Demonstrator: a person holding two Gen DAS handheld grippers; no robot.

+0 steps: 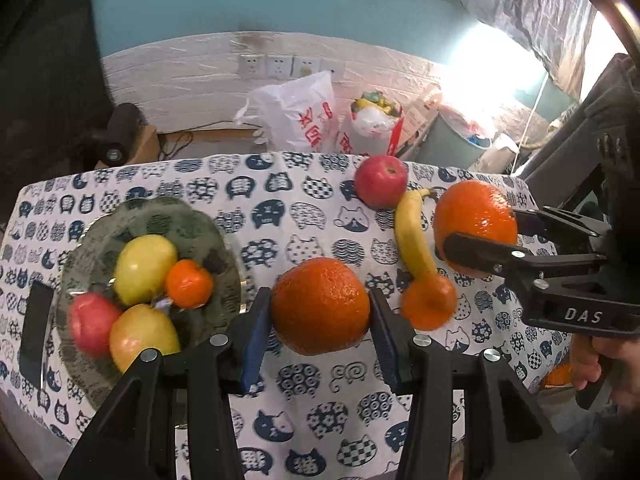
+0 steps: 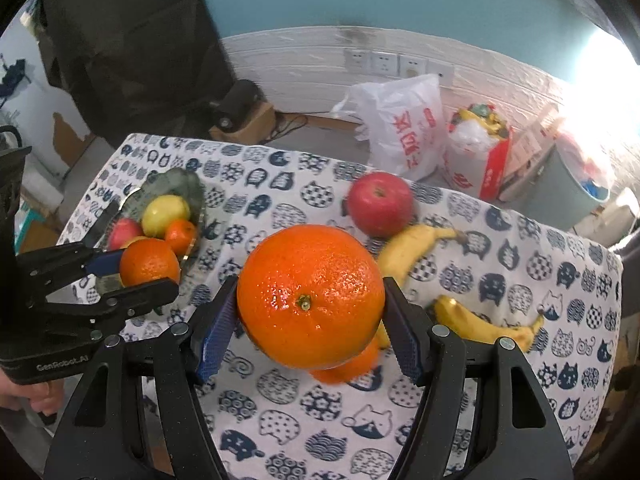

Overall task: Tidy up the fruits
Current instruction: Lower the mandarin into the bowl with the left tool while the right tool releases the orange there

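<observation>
My left gripper (image 1: 319, 307) is shut on an orange (image 1: 320, 280), held above the cat-print cloth just right of the green glass plate (image 1: 168, 210). The plate holds a yellow-green apple (image 1: 146, 266), a mandarin (image 1: 188, 284), a red apple (image 1: 92, 330) and a yellow apple (image 1: 140, 340). My right gripper (image 2: 310, 305) is shut on a bigger orange (image 2: 310, 276), lifted off the cloth. Under it lie a small orange (image 2: 348, 368), a red apple (image 2: 380, 204) and two bananas (image 2: 412, 252) (image 2: 484, 324). In the right wrist view the left gripper (image 2: 140, 273) hangs beside the plate (image 2: 180, 180).
The table's far edge drops to a floor with white plastic bags (image 1: 296, 116), a box and a grey bin (image 1: 452, 146) against the wall. A dark flat object (image 1: 36, 324) lies left of the plate. A hand (image 1: 608, 364) holds the right gripper's handle.
</observation>
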